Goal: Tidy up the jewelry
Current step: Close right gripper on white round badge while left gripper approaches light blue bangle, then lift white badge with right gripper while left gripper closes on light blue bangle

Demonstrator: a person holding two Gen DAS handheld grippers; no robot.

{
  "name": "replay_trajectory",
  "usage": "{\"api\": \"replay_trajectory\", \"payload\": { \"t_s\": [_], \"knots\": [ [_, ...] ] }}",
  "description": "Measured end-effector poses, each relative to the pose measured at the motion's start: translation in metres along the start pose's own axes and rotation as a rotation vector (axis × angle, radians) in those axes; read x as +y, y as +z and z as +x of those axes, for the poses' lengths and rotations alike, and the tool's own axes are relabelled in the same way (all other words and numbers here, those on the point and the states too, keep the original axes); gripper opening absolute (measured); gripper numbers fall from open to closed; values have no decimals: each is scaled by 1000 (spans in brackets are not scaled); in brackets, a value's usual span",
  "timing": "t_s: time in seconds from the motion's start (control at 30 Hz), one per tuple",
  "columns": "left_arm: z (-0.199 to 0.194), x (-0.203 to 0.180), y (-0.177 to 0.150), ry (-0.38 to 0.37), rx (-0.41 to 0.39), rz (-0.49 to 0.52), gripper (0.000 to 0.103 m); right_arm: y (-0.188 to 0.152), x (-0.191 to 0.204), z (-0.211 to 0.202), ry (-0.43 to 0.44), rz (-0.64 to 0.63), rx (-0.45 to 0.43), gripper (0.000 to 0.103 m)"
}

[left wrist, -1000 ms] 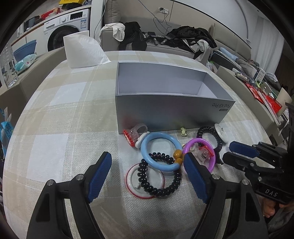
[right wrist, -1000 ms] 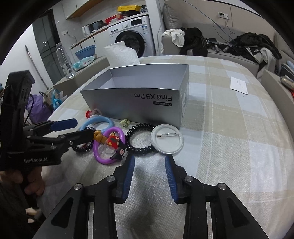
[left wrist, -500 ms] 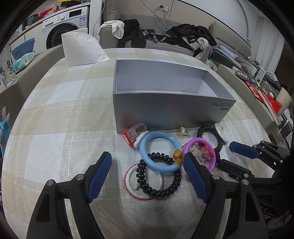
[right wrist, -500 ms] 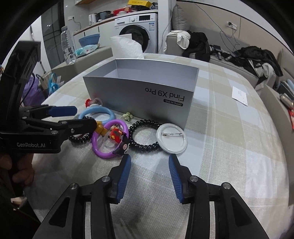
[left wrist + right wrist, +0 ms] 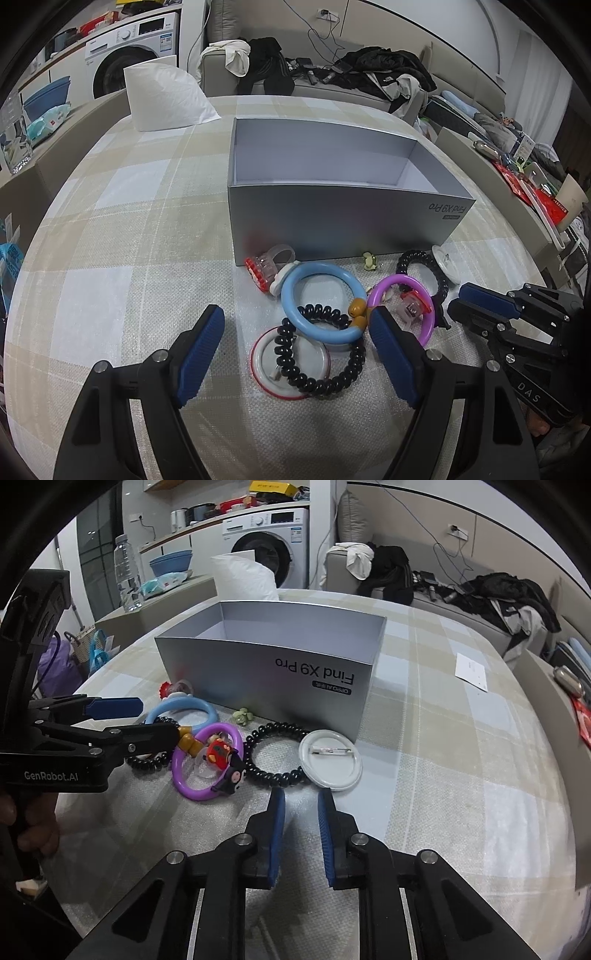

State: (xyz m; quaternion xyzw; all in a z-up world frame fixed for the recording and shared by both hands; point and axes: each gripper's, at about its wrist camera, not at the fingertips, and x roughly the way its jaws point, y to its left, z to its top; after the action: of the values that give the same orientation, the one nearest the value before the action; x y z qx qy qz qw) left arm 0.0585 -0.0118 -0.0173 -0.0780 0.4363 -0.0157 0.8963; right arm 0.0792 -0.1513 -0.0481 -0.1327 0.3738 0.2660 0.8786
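Observation:
An open grey box (image 5: 332, 221) stands on the checked cloth, with jewelry lying in front of it. My left gripper (image 5: 295, 317) is open above a blue ring (image 5: 286, 299), a black coil band (image 5: 321, 387) and a red-rimmed badge (image 5: 262, 369). A purple ring (image 5: 181, 771) with charms lies beside them. My right gripper (image 5: 302, 794) hovers just short of a black bead bracelet (image 5: 258, 771) and a white pin badge (image 5: 332, 768). Its jaws are closing, a narrow gap still shows, and nothing is between them.
A red toy ring (image 5: 262, 267) and a small green charm (image 5: 369, 260) lie against the box front. A white pillow (image 5: 162, 96) sits at the far left of the table, a paper slip (image 5: 471, 672) at the right. A cluttered sofa lies beyond.
The right gripper's jaws have narrowed, and it has turned slightly toward the bead bracelet and white badge. The left gripper has stayed still and open.

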Motion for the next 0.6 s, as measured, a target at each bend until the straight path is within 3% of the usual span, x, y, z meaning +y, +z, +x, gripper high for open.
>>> {"api": "replay_trajectory", "payload": {
  "t_s": [0.33, 0.47, 0.6],
  "knots": [
    [0, 0, -1, -3, -6, 1, 77, 0, -2, -1, 12, 12, -4, 17],
    [-4, 1, -2, -7, -21, -7, 77, 0, -9, -2, 30, 57, -7, 7],
    [-9, 2, -5, -18, -43, -10, 77, -2, -22, -2, 104, 118, -8, 3]
  ]
}}
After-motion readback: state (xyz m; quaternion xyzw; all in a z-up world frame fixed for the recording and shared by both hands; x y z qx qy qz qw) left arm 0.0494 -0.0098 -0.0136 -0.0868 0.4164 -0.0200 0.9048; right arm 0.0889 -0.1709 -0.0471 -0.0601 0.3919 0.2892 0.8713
